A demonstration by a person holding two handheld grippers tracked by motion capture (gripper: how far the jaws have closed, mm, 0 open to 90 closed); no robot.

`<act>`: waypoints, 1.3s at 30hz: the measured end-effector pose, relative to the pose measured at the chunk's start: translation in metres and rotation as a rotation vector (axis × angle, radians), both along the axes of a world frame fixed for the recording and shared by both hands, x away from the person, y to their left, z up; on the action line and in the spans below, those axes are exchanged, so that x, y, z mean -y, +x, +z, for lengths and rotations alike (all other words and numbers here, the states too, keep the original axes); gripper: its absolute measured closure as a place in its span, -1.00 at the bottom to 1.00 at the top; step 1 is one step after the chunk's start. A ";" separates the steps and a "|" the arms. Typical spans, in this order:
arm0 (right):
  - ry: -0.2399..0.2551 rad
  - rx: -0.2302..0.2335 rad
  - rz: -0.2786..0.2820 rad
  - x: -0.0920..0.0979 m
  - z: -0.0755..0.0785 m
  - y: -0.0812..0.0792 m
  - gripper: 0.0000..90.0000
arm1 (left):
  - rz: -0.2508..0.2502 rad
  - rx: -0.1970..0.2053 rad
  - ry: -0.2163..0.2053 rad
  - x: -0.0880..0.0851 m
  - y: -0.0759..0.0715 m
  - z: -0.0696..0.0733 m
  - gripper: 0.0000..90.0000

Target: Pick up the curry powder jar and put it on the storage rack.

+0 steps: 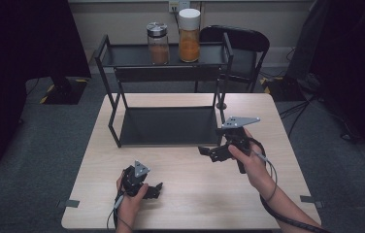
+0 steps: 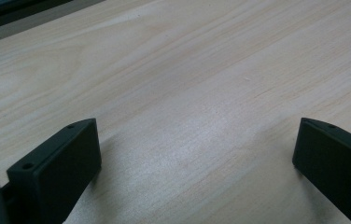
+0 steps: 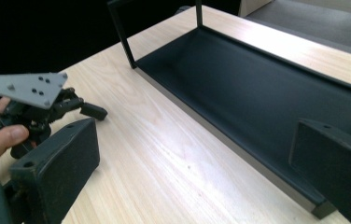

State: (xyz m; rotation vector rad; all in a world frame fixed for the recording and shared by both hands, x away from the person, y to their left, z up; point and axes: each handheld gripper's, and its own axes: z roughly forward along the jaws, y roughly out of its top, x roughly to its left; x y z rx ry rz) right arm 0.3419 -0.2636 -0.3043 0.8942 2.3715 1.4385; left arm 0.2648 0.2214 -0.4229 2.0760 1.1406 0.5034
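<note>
- My left tongs (image 1: 157, 187) sit low over the near part of the pale wood surface (image 1: 195, 194), jaws spread wide with nothing but bare grain between them.
- My right tongs (image 1: 204, 150) hover just off the front edge of the black rack (image 1: 168, 127), jaws wide apart too, gripping nothing.
- The rack stands at the far middle of the surface, its long axis running left to right, open front facing me.
- Its lower tray lies bare and dark; in the right gripper view that tray runs off along my right jaw.
- Up on the top shelf, two jars stand upright side by side: a metal-lidded one (image 1: 157, 43) with brown contents, a taller white-lidded one (image 1: 189, 35) with orange contents.
</note>
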 end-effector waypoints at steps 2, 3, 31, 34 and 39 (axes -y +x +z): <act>0.002 -0.003 -0.002 0.002 -0.004 -0.001 -0.99 | 0.000 0.000 0.000 0.000 0.000 0.000 -0.99; -0.005 -0.005 -0.002 0.003 -0.006 -0.001 -0.99 | 0.000 0.000 0.000 0.000 0.000 0.000 -0.99; -0.032 -0.040 0.004 0.033 -0.039 -0.009 -0.98 | 0.002 0.000 0.001 0.000 0.000 0.000 -0.99; -0.030 -0.049 0.002 0.039 -0.043 -0.009 -0.98 | 0.002 0.000 0.001 0.000 0.000 0.000 -0.99; -0.043 -0.060 -0.002 0.045 -0.050 -0.010 -0.98 | 0.002 0.000 0.001 0.000 0.000 0.000 -0.99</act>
